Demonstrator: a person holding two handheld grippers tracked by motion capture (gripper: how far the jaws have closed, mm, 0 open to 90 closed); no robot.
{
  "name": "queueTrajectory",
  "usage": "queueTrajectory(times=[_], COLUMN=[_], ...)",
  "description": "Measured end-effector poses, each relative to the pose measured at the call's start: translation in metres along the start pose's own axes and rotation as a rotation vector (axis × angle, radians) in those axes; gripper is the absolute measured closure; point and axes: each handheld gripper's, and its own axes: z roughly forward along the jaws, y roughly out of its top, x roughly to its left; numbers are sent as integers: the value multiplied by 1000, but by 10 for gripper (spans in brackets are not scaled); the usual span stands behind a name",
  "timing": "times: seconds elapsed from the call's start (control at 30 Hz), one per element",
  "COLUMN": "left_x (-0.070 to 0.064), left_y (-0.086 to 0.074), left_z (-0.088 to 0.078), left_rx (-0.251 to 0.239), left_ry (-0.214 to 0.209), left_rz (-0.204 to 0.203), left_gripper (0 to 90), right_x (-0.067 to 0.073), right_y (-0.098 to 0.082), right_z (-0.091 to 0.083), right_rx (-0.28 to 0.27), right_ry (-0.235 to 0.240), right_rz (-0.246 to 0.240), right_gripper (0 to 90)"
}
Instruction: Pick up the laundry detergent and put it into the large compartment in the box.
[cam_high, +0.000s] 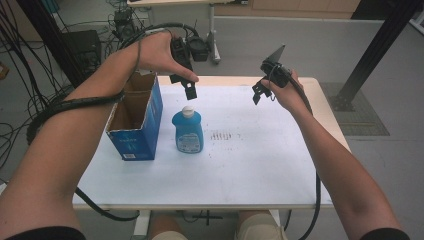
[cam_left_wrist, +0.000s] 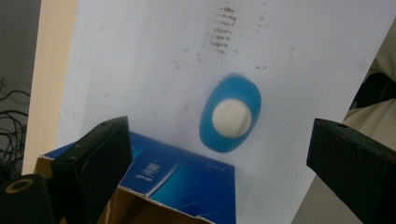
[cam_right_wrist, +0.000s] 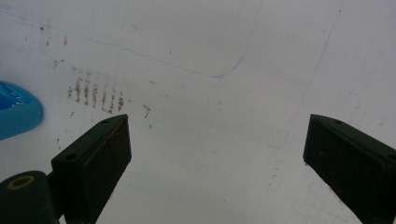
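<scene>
My left gripper (cam_high: 189, 89) hangs above the blue bottle (cam_high: 188, 131), jaws spread wide and holding nothing, pointed down at its white cap (cam_left_wrist: 231, 116). The bottle stands upright on the white worktop (cam_high: 250, 160), just beside the open blue cardboard box (cam_high: 135, 120), which sits at the worktop's left side with its flaps up. In the left gripper view the cap lies between my two black jaws but well below them, with the box's blue wall (cam_left_wrist: 187, 182) at the lower edge. My right gripper (cam_high: 261, 91) is raised over the far right part of the worktop, well apart from the bottle, its jaws likewise released and empty. In the right gripper view the bottle's blue edge (cam_right_wrist: 16, 114) shows at the far left, near a patch of brown smudges (cam_right_wrist: 95, 95) on the worktop.
</scene>
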Motion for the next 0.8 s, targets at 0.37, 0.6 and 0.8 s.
queueTrajectory(times=[0.37,0.6,0.8], left_x=[-6,-12,-14], left_y=[1,1,-1], left_z=[12,21,29], left_rx=[16,26,33], left_ry=[-14,-20,-24], left_rz=[25,40,47], left_gripper=[71,71,70], right_x=[0,1,3], right_y=[-2,-4,-6], right_z=[-2,-4,-5], right_rx=[-2,-6,-9], right_ry=[2,1,-2], right_rz=[3,0,-5], right_gripper=[73,73,73])
